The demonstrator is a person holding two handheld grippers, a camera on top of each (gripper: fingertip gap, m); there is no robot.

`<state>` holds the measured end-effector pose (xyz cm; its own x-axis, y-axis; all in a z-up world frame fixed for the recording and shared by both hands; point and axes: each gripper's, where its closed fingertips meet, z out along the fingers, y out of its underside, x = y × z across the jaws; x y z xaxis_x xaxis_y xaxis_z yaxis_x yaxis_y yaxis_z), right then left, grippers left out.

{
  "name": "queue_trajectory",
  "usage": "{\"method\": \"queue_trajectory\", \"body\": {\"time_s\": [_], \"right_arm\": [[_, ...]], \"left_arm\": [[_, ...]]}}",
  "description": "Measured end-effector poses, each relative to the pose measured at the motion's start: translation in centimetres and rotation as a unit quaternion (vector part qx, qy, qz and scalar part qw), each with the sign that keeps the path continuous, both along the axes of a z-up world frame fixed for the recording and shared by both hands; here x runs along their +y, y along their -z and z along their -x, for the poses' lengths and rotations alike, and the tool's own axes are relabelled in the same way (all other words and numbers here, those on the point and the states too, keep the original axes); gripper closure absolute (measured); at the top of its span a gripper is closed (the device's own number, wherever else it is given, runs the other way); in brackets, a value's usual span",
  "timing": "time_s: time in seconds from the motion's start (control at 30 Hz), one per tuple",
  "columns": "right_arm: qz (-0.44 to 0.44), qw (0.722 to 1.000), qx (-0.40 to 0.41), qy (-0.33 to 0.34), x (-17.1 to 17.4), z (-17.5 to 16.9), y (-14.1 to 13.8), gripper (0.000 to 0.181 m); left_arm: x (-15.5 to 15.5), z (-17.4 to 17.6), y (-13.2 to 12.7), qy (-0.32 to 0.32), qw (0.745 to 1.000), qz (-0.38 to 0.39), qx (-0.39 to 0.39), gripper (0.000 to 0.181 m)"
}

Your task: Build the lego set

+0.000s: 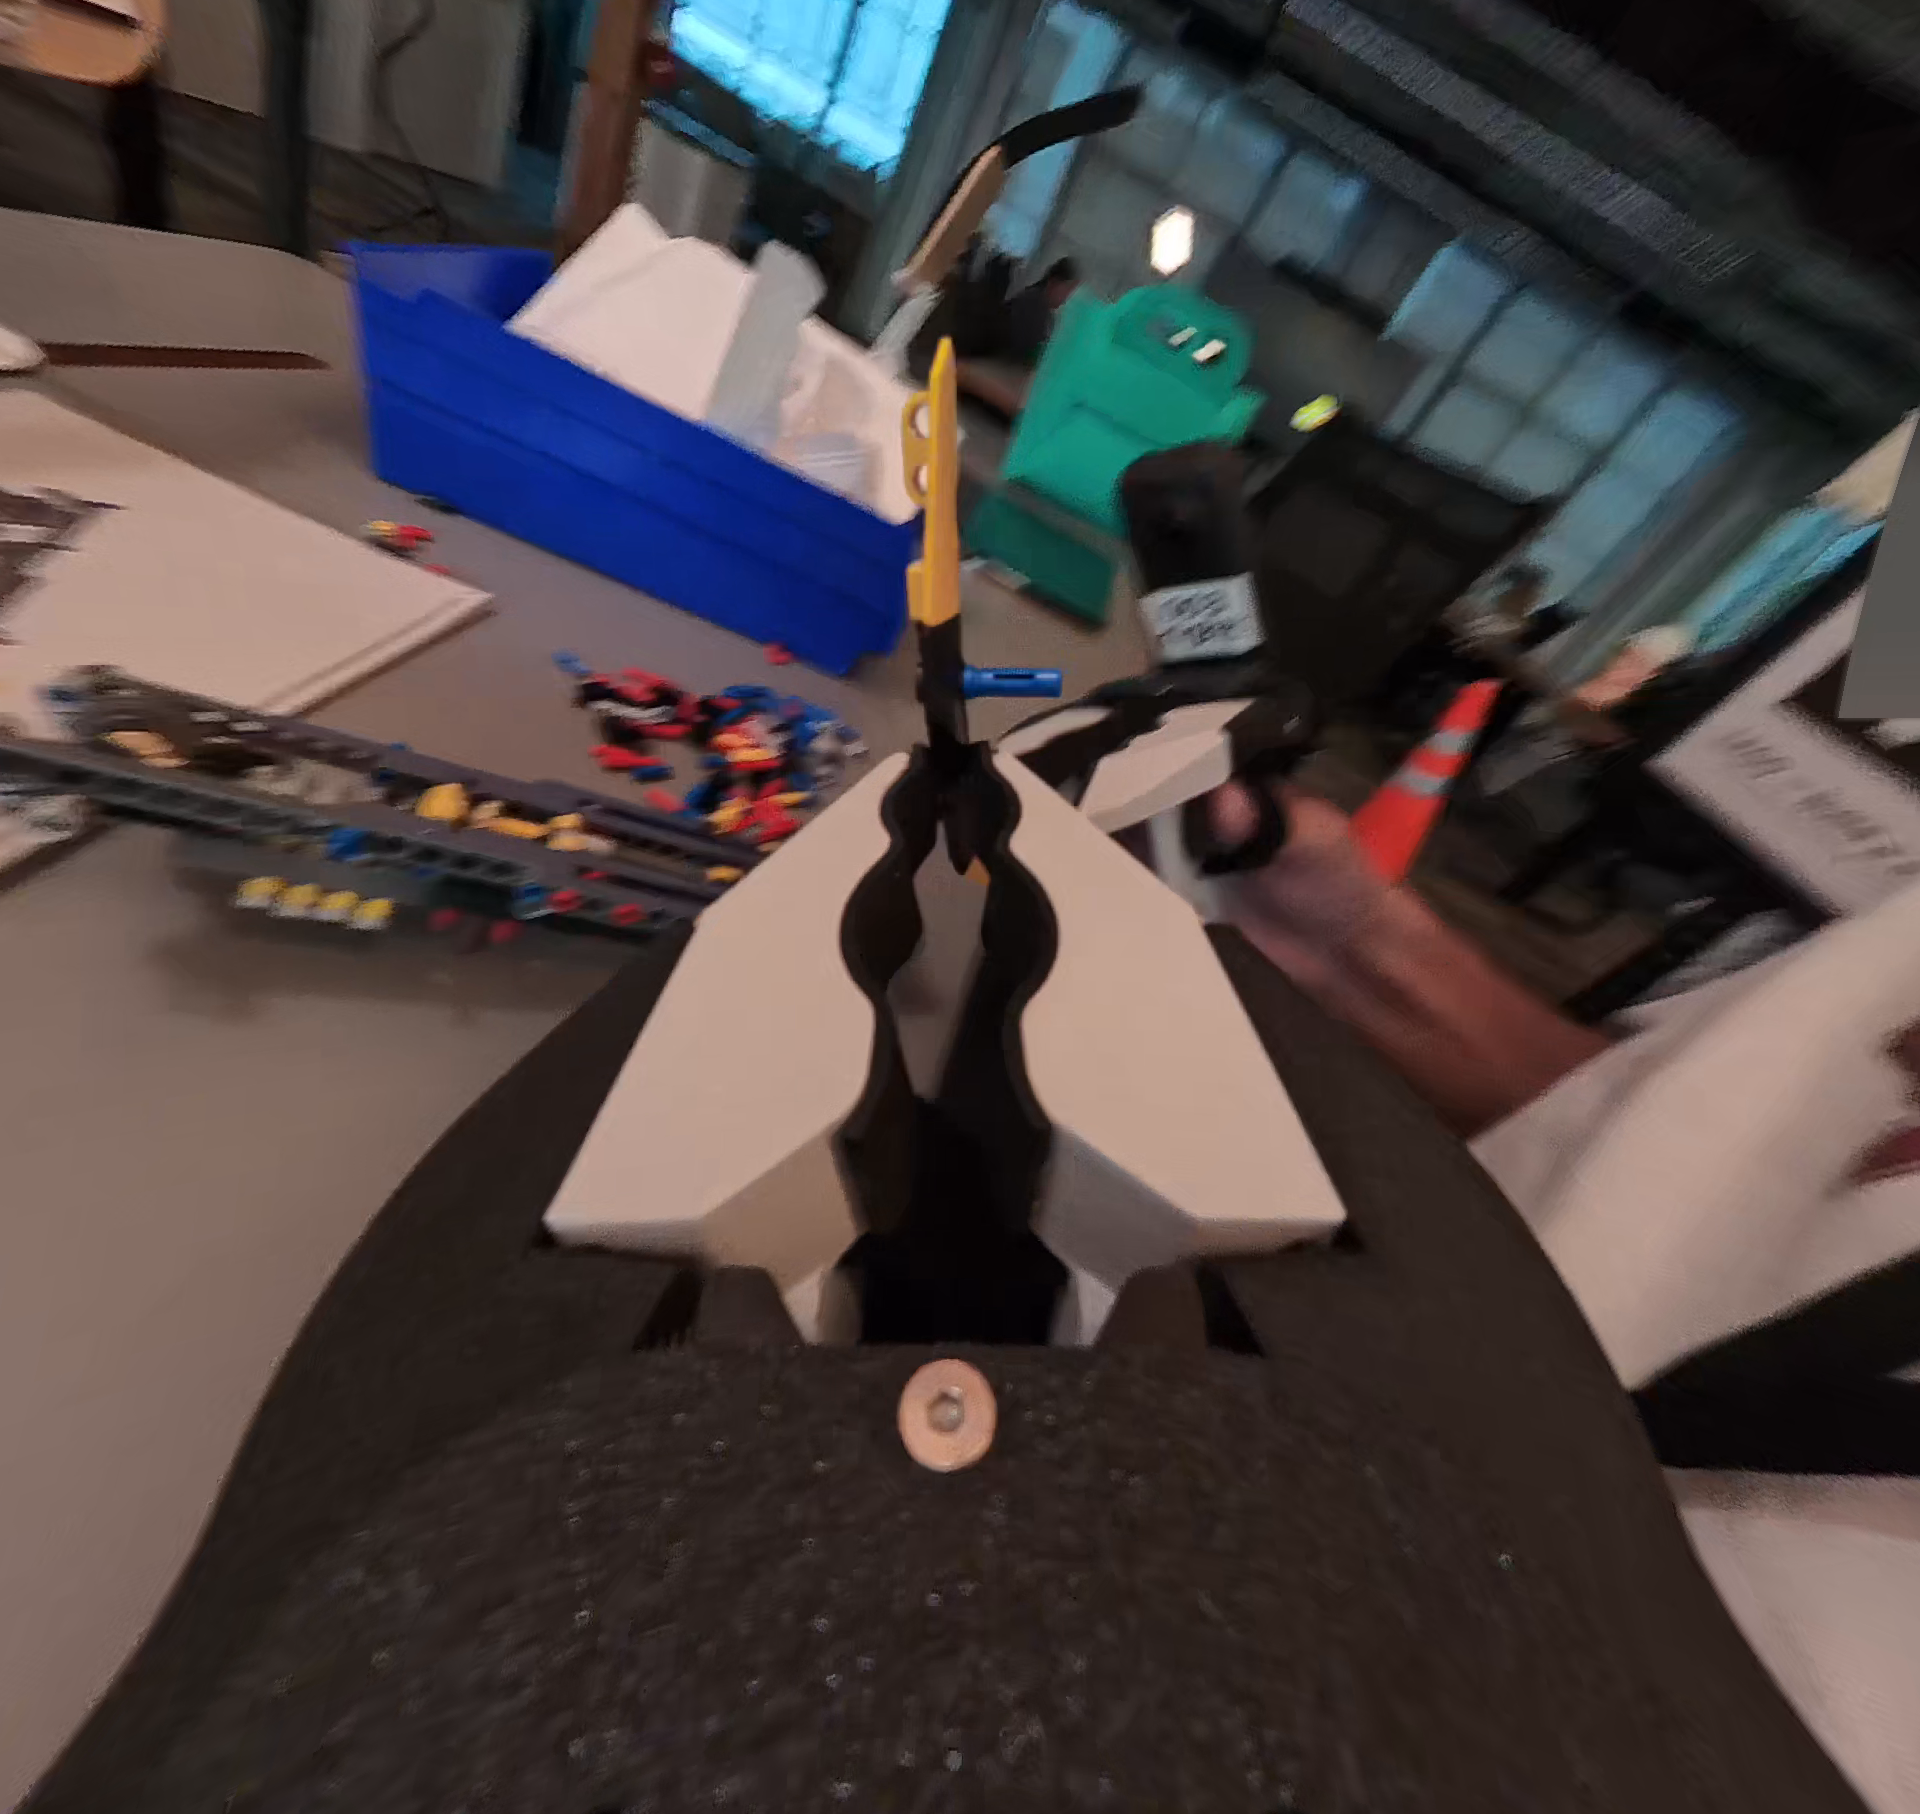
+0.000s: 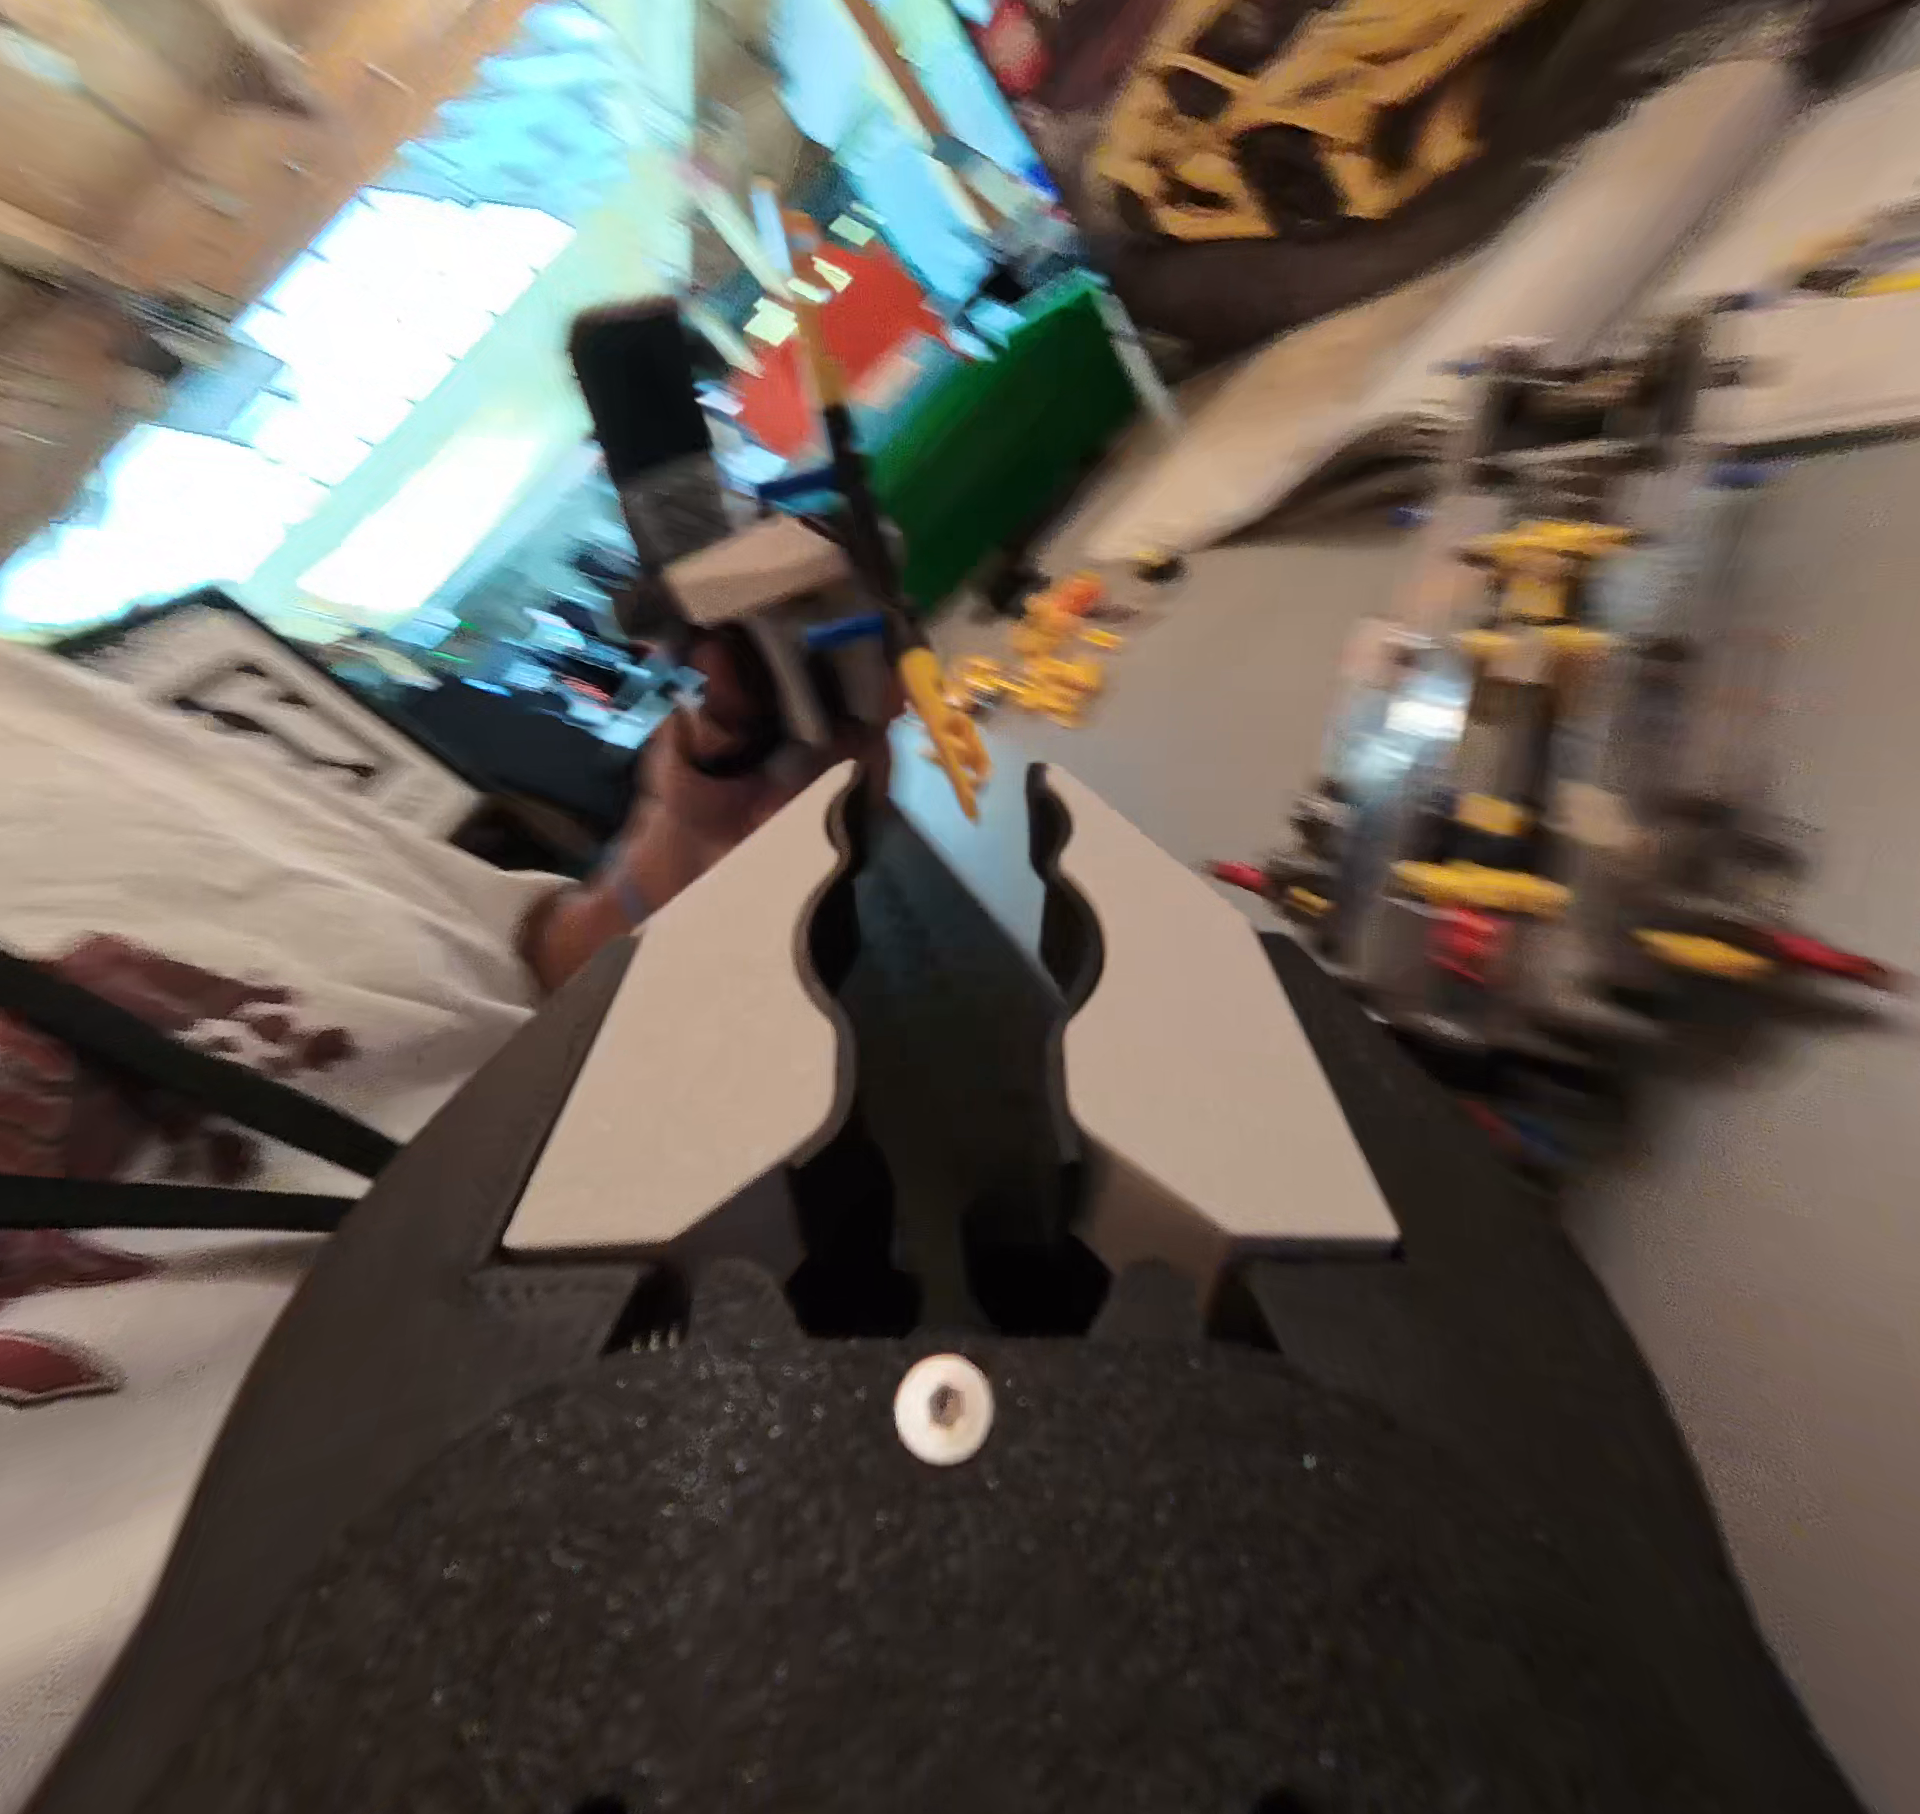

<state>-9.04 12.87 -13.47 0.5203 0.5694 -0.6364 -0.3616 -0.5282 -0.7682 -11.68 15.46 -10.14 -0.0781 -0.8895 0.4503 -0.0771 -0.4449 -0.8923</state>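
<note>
Aloft above the grey table (image 1: 208, 1089), the left gripper (image 1: 951, 777) pinches a slim yellow-and-black lego rod (image 1: 940, 517) by its black base (light, stiff, easily twisted), while the right gripper (image 2: 945, 788) gapes empty.

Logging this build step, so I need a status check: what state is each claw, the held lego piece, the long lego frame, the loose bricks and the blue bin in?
Left claw: shut on the held piece.
Right claw: open, holding nothing.
Black, yellow and blue lego piece: pinched at its base, raised upright.
Long lego frame: part built, lying flat.
Loose bricks: scattered on the table.
Blue bin: open, holding white bags.
</note>
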Motion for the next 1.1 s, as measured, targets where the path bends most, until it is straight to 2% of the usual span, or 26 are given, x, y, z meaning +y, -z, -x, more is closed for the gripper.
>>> {"method": "queue_trajectory", "body": {"time_s": [0.1,0.13,0.2,0.23,0.3,0.37,0.4,0.53,0.57,0.67,0.73,0.8,0.83,0.87,0.93,1.03,1.1], "right_arm": [[0.097,0.977,-0.176,0.069,0.0,-5.8,5.5,0.135],[0.128,0.968,-0.202,0.071,-0.3,-6.9,6.9,0.131],[0.206,0.958,-0.194,0.038,-1.1,-7.4,9.2,0.126],[0.224,0.959,-0.169,0.031,-1.1,-7.4,9.4,0.128],[0.229,0.965,-0.124,0.019,-1.1,-7.3,8.8,0.124],[0.22,0.962,-0.159,0.023,-0.9,-7.4,9.0,0.116],[0.196,0.96,-0.199,0.029,-0.6,-7.3,9.0,0.116],[0.156,0.925,-0.345,0.039,-0.1,-5.7,10.5,0.112],[0.154,0.92,-0.358,0.041,0.1,-5.2,10.9,0.112],[0.154,0.907,-0.386,0.064,0.4,-5.4,11.2,0.137],[0.143,0.911,-0.38,0.069,0.5,-5.2,10.8,0.138],[0.092,0.903,-0.41,0.091,0.9,-5.6,9.6,0.138],[0.061,0.889,-0.444,0.099,1.0,-5.8,8.9,0.138],[0.04,0.863,-0.492,0.108,1.1,-6.2,8.4,0.138],[-0.018,0.804,-0.583,0.112,1.3,-6.5,7.3,0.139],[-0.1,0.723,-0.677,0.098,1.7,-5.2,5.8,0.139],[-0.146,0.653,-0.738,0.084,2.1,-4.3,5.0,0.139]], "left_arm": [[1.8,-0.1,2.8,-0.066,0.985,-0.125,0.1,0.178],[2.2,-0.3,3.5,-0.079,0.976,-0.16,0.127,0.178],[3.2,-0.6,4.4,-0.104,0.957,-0.211,0.17,0.177],[3.8,-0.7,4.7,-0.117,0.948,-0.229,0.186,0.178],[6.0,-0.2,4.9,-0.159,0.924,-0.268,0.22,0.178],[9.1,1.1,4.6,-0.212,0.897,-0.296,0.249,0.178],[10.1,1.6,4.5,-0.219,0.896,-0.29,0.256,0.178],[10.8,1.5,4.4,-0.189,0.924,-0.22,0.251,0.178],[10.6,1.3,4.3,-0.183,0.928,-0.212,0.247,0.178],[9.9,1.0,4.4,-0.165,0.936,-0.192,0.244,0.178],[9.9,1.2,4.9,-0.165,0.939,-0.174,0.248,0.178],[10.2,1.6,5.8,-0.167,0.939,-0.156,0.259,0.178],[10.3,1.9,6.3,-0.168,0.939,-0.146,0.263,0.178],[10.3,2.1,6.7,-0.168,0.939,-0.137,0.267,0.178],[10.1,2.6,7.1,-0.168,0.941,-0.126,0.266,0.178],[9.6,3.3,7.1,-0.167,0.943,-0.12,0.263,0.178],[9.0,3.6,7.0,-0.162,0.947,-0.11,0.255,0.178]]}}
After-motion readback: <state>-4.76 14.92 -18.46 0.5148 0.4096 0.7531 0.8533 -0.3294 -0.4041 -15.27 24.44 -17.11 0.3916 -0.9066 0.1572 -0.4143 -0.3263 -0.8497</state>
